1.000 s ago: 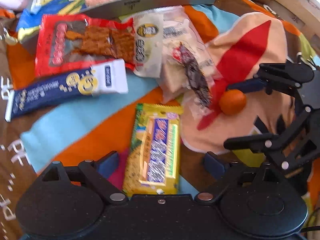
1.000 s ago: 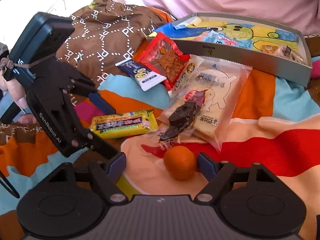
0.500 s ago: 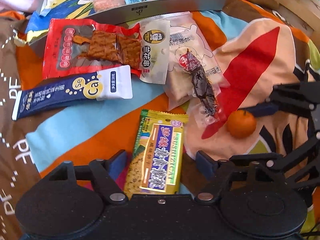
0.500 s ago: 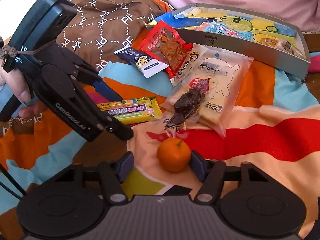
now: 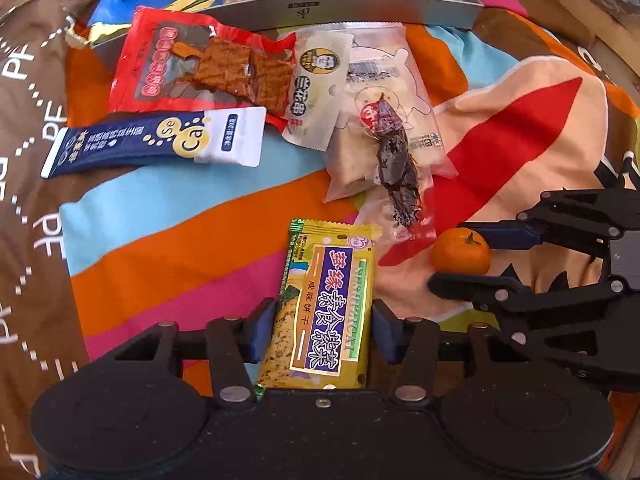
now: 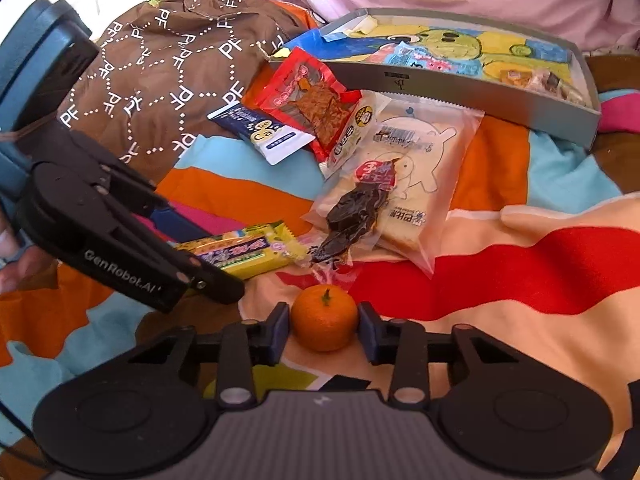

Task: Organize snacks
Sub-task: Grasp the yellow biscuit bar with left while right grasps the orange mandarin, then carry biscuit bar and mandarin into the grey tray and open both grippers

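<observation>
A yellow biscuit packet lies on the striped blanket, and my left gripper has its blue pads pressed against the packet's two long sides. In the right wrist view the same packet sits between the left gripper's black fingers. A small mandarin rests on the blanket with my right gripper shut on it, a pad touching each side. From the left wrist view the mandarin shows between the right gripper's fingers.
A grey tray with a cartoon lining holds a few snacks at the back. In front of it lie a red packet, a blue-white sachet, a clear bread bag and a dark dried snack. A hand holds the left gripper.
Both grippers moved forward and narrowed: the left one closed onto the yellow packet, the right one closed onto the mandarin. The snacks themselves have not shifted.
</observation>
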